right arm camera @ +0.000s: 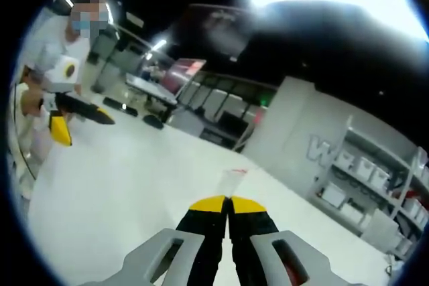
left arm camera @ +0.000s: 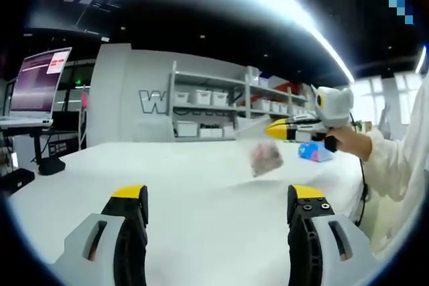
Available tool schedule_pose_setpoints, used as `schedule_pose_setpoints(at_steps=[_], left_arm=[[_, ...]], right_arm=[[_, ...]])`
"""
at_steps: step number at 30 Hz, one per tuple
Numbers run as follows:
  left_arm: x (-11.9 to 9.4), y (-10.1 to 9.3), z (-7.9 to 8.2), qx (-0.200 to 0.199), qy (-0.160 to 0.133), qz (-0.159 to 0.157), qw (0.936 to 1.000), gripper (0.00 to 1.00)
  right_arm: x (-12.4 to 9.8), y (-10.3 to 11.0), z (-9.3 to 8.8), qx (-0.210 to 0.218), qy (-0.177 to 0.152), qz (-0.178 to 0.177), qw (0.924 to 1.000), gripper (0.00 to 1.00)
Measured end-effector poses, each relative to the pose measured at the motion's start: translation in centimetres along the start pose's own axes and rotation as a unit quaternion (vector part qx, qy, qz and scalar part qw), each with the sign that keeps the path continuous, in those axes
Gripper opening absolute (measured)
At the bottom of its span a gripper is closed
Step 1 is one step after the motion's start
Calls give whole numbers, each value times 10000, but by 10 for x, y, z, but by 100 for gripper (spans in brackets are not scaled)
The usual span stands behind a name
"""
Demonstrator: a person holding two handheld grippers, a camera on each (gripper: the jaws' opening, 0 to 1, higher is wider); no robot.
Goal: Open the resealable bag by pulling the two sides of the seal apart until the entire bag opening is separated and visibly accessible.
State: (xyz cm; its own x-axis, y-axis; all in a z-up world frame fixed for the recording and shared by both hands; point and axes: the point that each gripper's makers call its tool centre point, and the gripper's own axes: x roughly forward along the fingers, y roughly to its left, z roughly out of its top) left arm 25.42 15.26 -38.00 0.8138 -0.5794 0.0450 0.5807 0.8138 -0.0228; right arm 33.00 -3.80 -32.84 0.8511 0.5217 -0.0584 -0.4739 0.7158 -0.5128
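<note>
Blur is laid over the bag (left arm camera: 263, 151) in the left gripper view, where it hangs clear of the table (left arm camera: 201, 192), well ahead of the left gripper (left arm camera: 218, 199) and a little right of its jaws. A pinkish lump is made out in its lower part, but what it is cannot be told, and the seal edge is lost against the shelves (left arm camera: 214, 108) behind. The top of the bag is held by the right gripper (left arm camera: 271, 129), seen reaching in from the right with a person's hand (left arm camera: 345, 140) behind it. In the right gripper view the right gripper (right arm camera: 229, 200) is seen with its yellow tips pressed together, and only a pale strip of the bag (right arm camera: 231, 180) rises just beyond them; the rest is hidden by the jaws. The left gripper's jaws are held wide apart with nothing between them. The left gripper (right arm camera: 84, 116) is also seen far to the left in the right gripper view, well apart from the bag. A broad bare stretch of table lies ahead of both pairs of jaws. A monitor (left arm camera: 41, 82) stands beyond the far left edge of the table.
</note>
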Motion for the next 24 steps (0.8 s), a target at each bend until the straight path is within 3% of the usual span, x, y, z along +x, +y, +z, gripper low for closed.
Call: schedule_pose_setpoints(at_steps=[16, 24], left_arm=[[-1, -1, -2, -20, -2, -13, 10000, 84], [-1, -1, -3, -34, 14, -8, 10000, 84]], right_arm=[[-13, 16, -3, 152, -35, 116, 9998, 0], [-18, 39, 3, 189, -115, 387, 9990, 0]])
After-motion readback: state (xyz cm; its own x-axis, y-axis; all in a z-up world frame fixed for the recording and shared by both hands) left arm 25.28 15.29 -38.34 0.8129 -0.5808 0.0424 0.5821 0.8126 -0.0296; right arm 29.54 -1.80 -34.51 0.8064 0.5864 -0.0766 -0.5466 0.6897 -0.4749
